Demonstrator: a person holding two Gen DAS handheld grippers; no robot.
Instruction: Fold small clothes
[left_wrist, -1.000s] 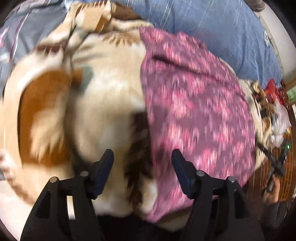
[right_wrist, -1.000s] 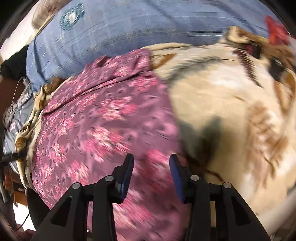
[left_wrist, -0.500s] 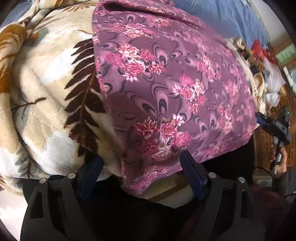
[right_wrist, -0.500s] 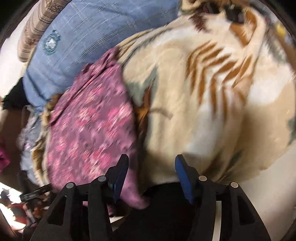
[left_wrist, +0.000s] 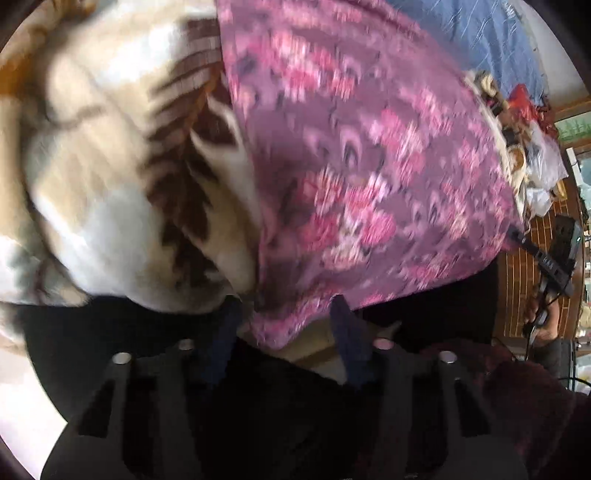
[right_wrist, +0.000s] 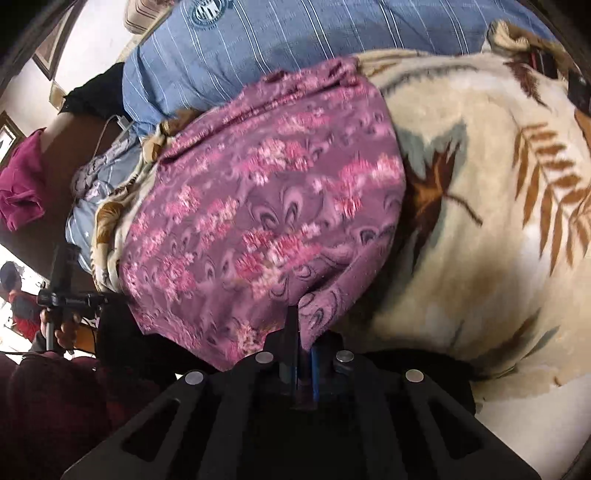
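The left wrist view looks forward along the left claw (left_wrist: 284, 325) from the near edge of the bed, very close to the purple floral-print cloth garment (left_wrist: 369, 166) and facing its left corner. The right wrist view looks along the right claw (right_wrist: 303, 332), equally close, at the right corner. Both views share the purple floral-print cloth garment (right_wrist: 266, 206), the cream leaf-patterned fleece blanket (left_wrist: 92, 184) and the blue striped fabric (right_wrist: 295, 33).
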